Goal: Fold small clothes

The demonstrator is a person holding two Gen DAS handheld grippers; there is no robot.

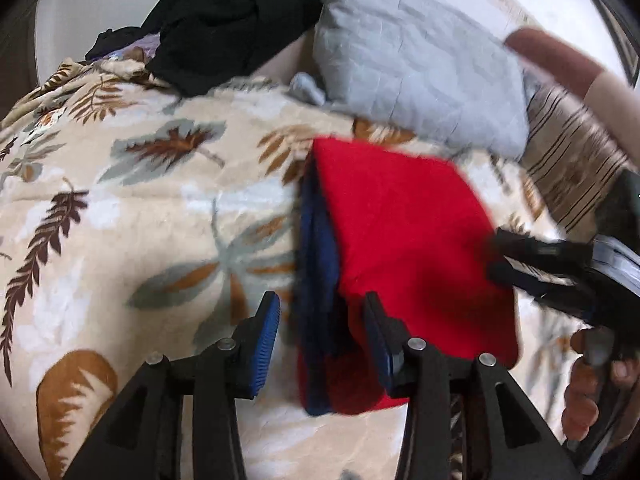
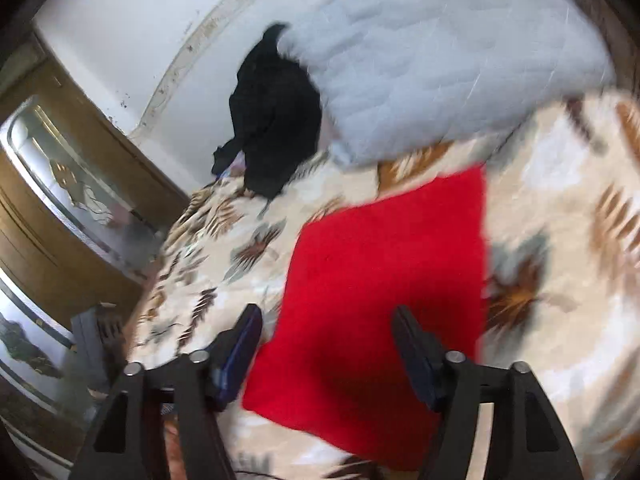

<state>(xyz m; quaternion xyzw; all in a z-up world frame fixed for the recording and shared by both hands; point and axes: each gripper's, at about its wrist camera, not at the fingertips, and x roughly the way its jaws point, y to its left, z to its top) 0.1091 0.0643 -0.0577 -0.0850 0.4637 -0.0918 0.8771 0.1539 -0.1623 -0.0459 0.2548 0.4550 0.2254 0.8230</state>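
Note:
A red garment [image 1: 404,232] with a navy blue edge [image 1: 316,280] lies folded flat on a floral blanket [image 1: 140,200]. My left gripper [image 1: 322,344] hovers over its near left side. The blue pads [image 1: 266,344] stand apart on either side of the navy edge without pressing on it. In the right wrist view the same red garment [image 2: 384,280] lies under my right gripper [image 2: 328,340], whose fingers stand wide apart and hold nothing. The right gripper [image 1: 496,256] also shows in the left wrist view at the garment's right edge, held by a person's hand [image 1: 588,384].
A grey quilted pillow [image 1: 420,72] lies behind the red garment, with a pile of black clothes [image 1: 232,20] to its left and striped fabric [image 1: 572,160] to its right. A forearm [image 1: 560,60] crosses the upper right. A wooden door with glass [image 2: 60,200] stands beside the bed.

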